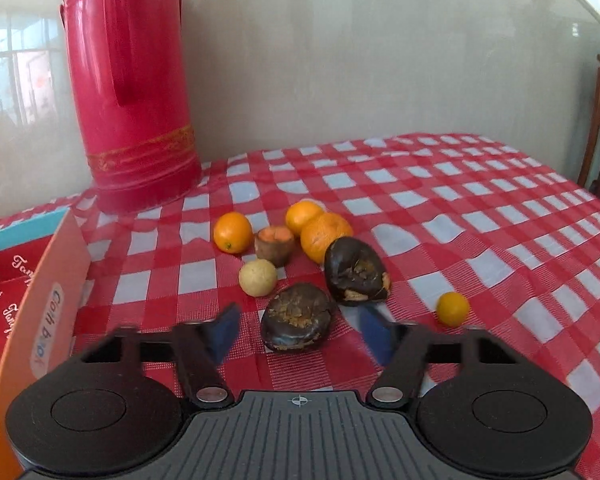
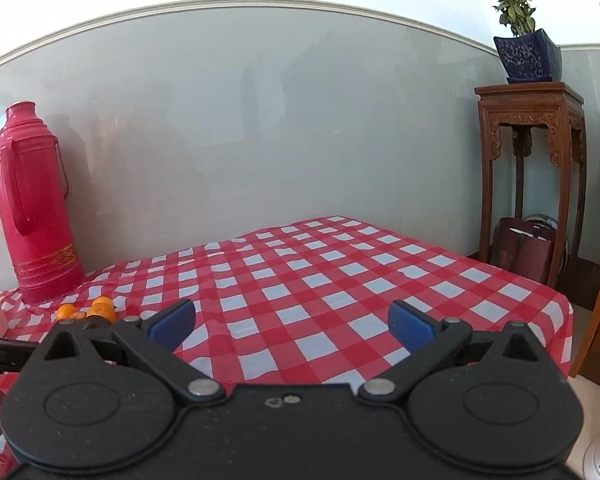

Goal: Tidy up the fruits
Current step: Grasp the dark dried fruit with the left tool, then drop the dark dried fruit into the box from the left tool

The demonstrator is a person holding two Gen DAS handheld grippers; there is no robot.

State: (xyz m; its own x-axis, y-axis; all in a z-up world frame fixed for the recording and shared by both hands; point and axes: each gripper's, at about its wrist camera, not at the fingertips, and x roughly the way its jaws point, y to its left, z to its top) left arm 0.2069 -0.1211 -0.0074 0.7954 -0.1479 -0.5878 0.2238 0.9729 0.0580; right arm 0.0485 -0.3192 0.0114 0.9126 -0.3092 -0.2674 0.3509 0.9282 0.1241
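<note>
Slippage is looming as the left gripper (image 1: pixel 298 330), pads apart around but not touching the dark shrivelled fruit (image 1: pixel 296 317), is crowding its twin (image 1: pixel 356 272) at one o'clock, while the right gripper (image 2: pixel 292 326) is gaping empty.

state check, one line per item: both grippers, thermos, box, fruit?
left gripper: jaws open, straddling a dark rotten fruit, no grip visible
right gripper: jaws open, empty
thermos: upright, capped
cardboard box: open
cut fruit: upright, orange flesh exposed
small orange: lying apart from the pile
</note>
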